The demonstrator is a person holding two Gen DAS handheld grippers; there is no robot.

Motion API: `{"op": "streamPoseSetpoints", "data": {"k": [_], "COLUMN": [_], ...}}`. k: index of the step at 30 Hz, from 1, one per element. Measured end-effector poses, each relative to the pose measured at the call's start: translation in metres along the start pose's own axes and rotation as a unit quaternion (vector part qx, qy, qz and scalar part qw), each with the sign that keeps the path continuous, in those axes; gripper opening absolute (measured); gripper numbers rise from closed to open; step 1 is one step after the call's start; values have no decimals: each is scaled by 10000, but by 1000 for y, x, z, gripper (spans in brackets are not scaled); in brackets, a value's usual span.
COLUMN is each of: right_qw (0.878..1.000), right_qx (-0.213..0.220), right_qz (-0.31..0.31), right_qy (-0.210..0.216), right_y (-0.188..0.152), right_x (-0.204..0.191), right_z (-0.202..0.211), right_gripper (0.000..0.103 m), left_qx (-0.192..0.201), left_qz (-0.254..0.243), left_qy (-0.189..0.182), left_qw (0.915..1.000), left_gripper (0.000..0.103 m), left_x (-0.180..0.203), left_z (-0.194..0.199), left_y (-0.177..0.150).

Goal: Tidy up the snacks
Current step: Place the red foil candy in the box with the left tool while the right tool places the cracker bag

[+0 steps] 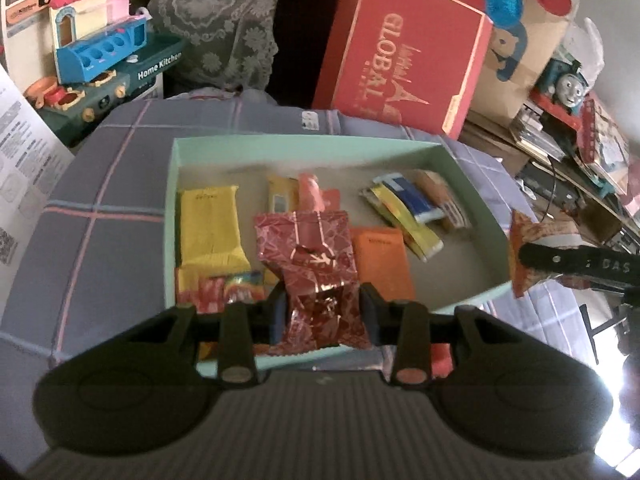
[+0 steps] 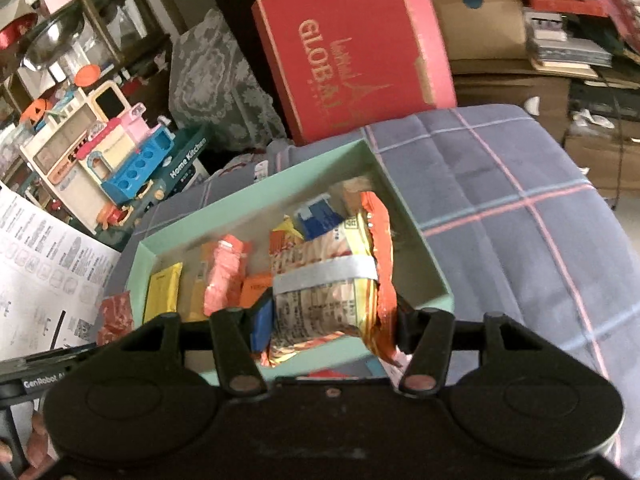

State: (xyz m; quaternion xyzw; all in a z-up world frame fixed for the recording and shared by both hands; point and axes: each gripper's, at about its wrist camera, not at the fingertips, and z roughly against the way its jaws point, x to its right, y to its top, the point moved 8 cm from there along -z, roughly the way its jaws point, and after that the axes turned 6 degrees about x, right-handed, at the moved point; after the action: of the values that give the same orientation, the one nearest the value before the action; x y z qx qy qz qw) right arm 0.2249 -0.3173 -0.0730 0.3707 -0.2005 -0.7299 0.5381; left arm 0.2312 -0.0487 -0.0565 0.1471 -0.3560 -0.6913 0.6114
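L gripper [image 1: 322, 312] clenched on red pouch [image 1: 316, 272], R gripper [image 2: 328, 320] clenched on orange pack [image 2: 332, 280]; both over green box [image 1: 304, 146] w/ snacks.

We see the open tray [image 1: 460, 168] lying on the checked cloth [image 1: 112, 184] ahead of our fingers [image 1: 370, 300], snack packets [image 1: 208, 220] inside it. Beyond it leans a big box [image 1: 404, 52], with a toy kitchen [image 1: 100, 48] far left.
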Motion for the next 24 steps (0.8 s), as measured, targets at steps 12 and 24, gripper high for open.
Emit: {"op": "streamPoseSetpoints", "data": {"k": [12, 24], "right_qw": [9994, 9998], "right_qx": [-342, 68], "right_qz": [39, -23], "right_qy": [-45, -170], "right_y": [-4, -1], "right_x": [-9, 1], "right_z": [-53, -39], "right_gripper": [56, 103], "left_qx": [-370, -333], "left_qz": [22, 49], "left_qy": [84, 457], "left_qw": [9993, 9984], "left_gripper": [37, 101], "left_x": [-2, -3], "left_z": [-44, -49], "left_y": [-4, -17]}}
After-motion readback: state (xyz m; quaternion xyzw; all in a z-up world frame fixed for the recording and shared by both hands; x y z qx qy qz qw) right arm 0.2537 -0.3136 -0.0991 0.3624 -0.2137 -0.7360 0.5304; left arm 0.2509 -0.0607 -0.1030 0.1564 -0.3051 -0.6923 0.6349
